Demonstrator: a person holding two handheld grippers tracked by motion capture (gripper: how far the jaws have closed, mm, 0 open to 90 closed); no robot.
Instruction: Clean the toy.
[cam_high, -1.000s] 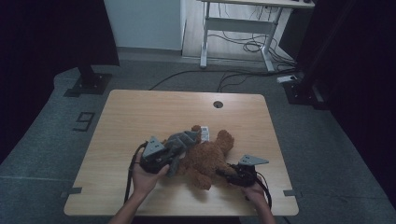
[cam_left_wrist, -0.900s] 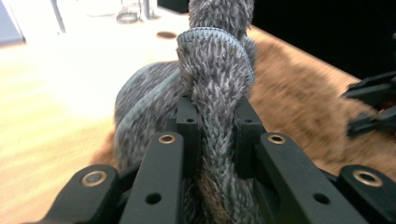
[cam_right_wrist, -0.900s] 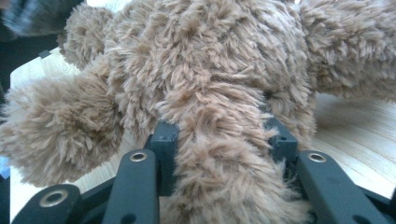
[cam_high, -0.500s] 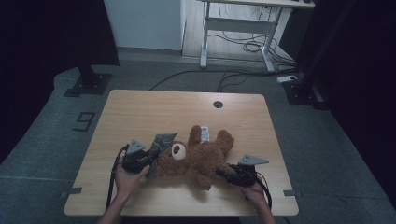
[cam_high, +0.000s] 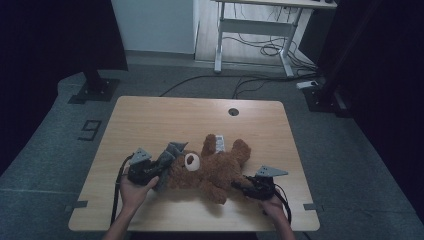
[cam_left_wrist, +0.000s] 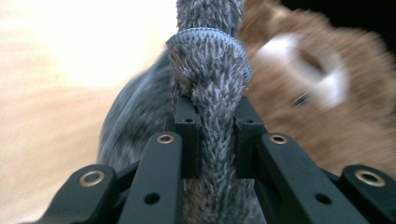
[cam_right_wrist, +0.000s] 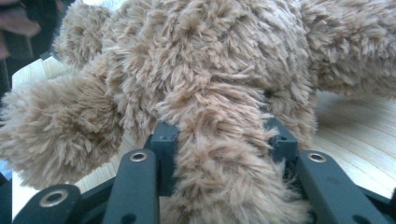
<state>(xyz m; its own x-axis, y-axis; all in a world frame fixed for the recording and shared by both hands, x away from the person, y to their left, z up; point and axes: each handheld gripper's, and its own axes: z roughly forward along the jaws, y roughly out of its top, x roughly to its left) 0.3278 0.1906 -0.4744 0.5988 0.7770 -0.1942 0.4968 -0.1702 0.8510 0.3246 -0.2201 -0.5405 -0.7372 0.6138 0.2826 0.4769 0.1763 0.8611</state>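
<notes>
Moved: since the earlier frames the left gripper (cam_high: 161, 167) has slid left along the table (cam_high: 150, 120), drawing the grey cloth (cam_high: 172, 152) off the bear (cam_high: 215, 167); the right gripper (cam_high: 241, 186) has kept its place.
Left gripper: jaws closed tight on a fold of the grey cloth (cam_left_wrist: 212, 93), with the bear's pale muzzle (cam_left_wrist: 303, 70) just beyond.
Right gripper: jaws clamped on a furry brown limb of the bear (cam_right_wrist: 224, 154).
Bear: lies on the near half of the table, between the two grippers, muzzle towards the left.
Cloth: at the bear's head, on its left side, touching it.
Table: light wood, with a round cable hole (cam_high: 233, 111) near the far edge.
Room: dim; grey floor (cam_high: 60, 150), a white desk frame (cam_high: 250, 30) with loose cables (cam_high: 265, 50) at the far side, dark stands left and right.
</notes>
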